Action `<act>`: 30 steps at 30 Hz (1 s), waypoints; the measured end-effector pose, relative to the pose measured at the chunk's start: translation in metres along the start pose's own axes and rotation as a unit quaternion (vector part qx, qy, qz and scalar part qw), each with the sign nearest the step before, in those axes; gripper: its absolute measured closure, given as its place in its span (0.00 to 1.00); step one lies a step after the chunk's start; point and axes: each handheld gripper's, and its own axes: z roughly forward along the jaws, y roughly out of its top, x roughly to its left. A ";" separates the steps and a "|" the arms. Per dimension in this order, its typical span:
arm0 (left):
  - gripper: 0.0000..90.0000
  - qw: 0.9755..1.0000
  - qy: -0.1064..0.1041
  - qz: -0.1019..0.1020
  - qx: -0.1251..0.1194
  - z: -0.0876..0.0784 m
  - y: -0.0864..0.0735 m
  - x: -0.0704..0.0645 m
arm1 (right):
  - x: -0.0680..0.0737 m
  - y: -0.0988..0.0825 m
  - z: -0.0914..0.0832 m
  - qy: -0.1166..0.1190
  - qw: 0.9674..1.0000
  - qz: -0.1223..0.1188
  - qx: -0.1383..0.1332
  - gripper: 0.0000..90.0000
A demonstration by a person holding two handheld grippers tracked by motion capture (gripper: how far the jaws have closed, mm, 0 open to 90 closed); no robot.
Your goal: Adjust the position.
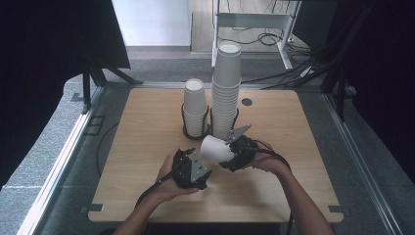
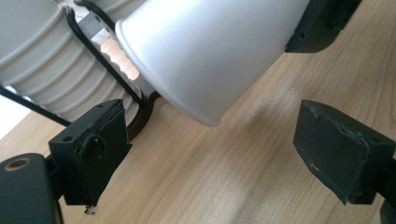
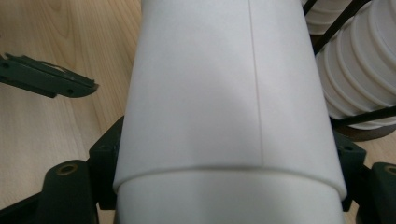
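- At the near left of the worktop (image 1: 147, 147), the left hand-held gripper (image 1: 195, 169) stood open, empty (jaws apart, short of the cup).
- Just right of it lay the paper cup (image 1: 217, 148), sideways above the wood, base toward that gripper.
- Rightmost, the right hand-held gripper (image 1: 234, 155) clamped the cup's rim end.

Both forearms bare, no sleeves. Left gripper (image 1: 192, 170) black with a grey three-cornered plate; right gripper (image 1: 238, 152) black too, grey plate, black cable trailing.
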 end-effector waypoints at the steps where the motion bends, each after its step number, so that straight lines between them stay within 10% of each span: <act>1: 0.12 1.000 -0.001 -0.007 0.000 0.000 -0.001 0.000 | 0.000 0.000 0.000 -0.003 1.000 0.001 -0.005 0.26; 30: 0.15 0.997 -0.012 -0.079 0.010 -0.002 -0.016 0.012 | 0.017 -0.017 0.006 -0.019 0.993 0.053 -0.101 0.26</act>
